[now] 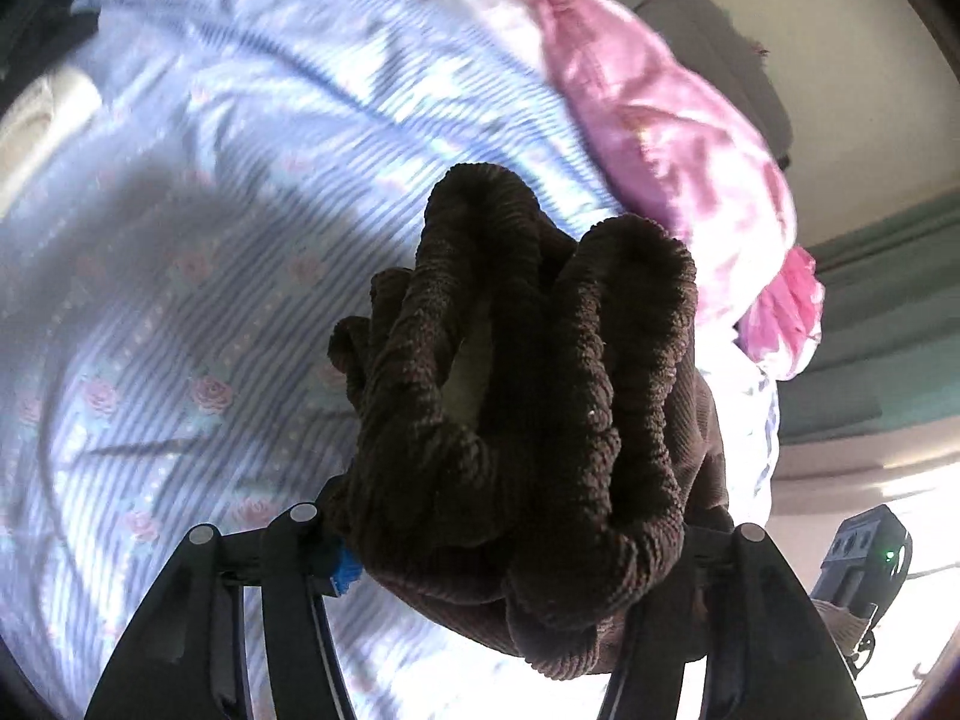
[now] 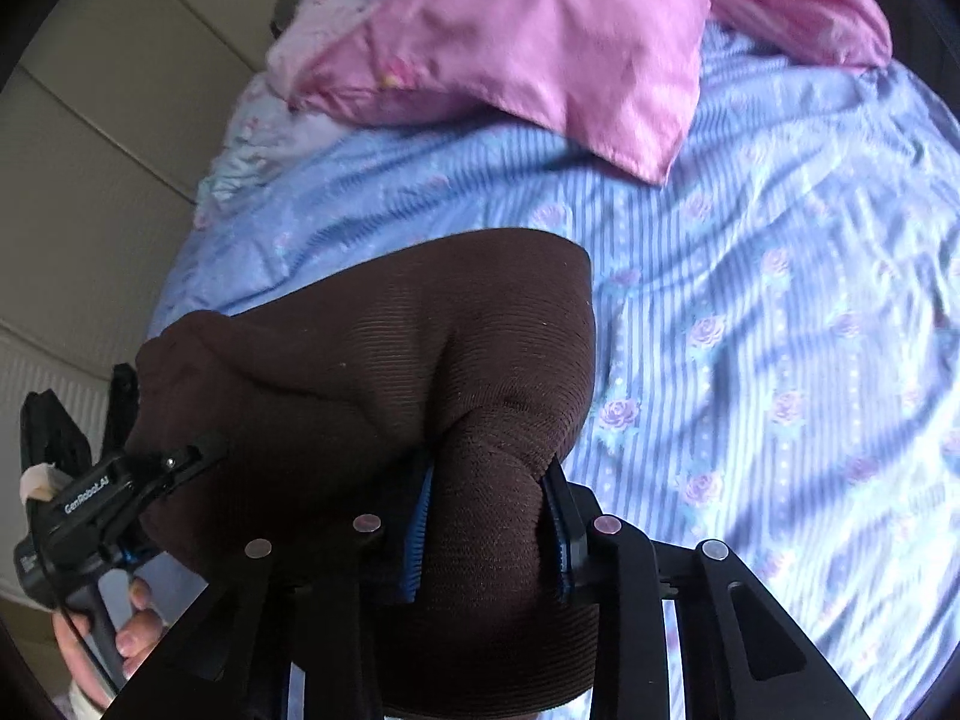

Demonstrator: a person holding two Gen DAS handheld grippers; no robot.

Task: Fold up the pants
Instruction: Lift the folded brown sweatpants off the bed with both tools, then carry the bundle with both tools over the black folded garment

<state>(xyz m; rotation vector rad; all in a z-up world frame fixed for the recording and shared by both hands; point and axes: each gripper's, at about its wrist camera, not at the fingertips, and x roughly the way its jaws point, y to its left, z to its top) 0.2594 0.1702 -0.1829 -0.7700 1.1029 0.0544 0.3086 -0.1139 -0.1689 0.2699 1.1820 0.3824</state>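
The dark brown ribbed pants [image 1: 528, 420] hang bunched in front of the left wrist camera, their gathered waistband folds filling the middle. My left gripper [image 1: 516, 564] is shut on the pants; its fingertips are mostly hidden by cloth, with one blue pad [image 1: 347, 570] showing. In the right wrist view the pants [image 2: 420, 348] are lifted above the bed, and my right gripper [image 2: 489, 531] is shut on a thick fold of them between its blue pads [image 2: 422, 528]. The left gripper [image 2: 120, 480] and the hand holding it show at the left of that view.
Below lies a bed with a blue striped, rose-patterned sheet [image 1: 180, 276], also in the right wrist view [image 2: 780, 360]. A pink pillow [image 2: 540, 48] lies at the head of the bed, also in the left wrist view [image 1: 672, 120]. A pale wall [image 2: 90, 180] stands beside the bed.
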